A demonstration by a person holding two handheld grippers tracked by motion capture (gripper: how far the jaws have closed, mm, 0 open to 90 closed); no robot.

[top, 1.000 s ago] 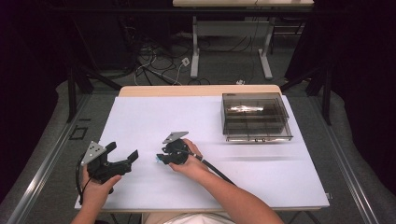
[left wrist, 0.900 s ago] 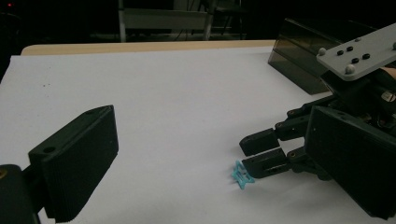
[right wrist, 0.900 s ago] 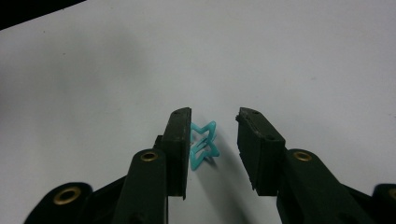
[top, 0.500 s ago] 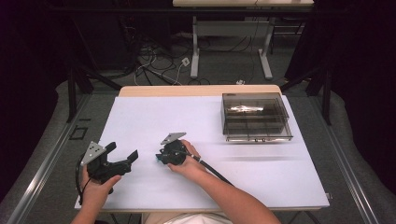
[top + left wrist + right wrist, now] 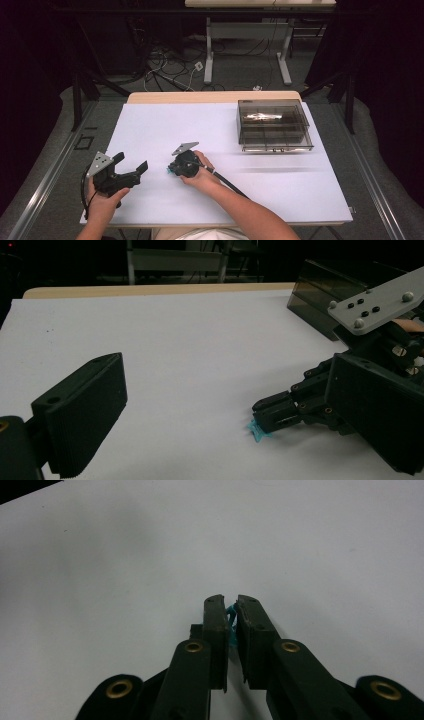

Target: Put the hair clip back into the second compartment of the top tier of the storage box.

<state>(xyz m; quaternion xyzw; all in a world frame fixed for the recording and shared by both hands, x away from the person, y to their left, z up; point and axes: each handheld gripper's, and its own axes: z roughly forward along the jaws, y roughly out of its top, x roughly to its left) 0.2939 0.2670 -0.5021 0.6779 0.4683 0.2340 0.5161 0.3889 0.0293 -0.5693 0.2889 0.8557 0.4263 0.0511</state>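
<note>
A small blue piece lies on the white sheet, pinched between the pads of my right gripper. Those jaws have just been closing on it. In the high view the right gripper sits low at the table's middle front, with the blue piece at its tips. From the left gripper view, the right gripper presses the blue piece against the sheet. My left gripper hovers open to its left, one of its fingers in the foreground and nothing between the jaws.
A smoky clear compartment box stands at the back right of the white sheet, with something pale in its far section; its corner shows behind the right gripper. A cable trails from the right gripper along the forearm.
The right gripper's jaws have drawn together on the small blue piece. Both hands have stayed where they were.
</note>
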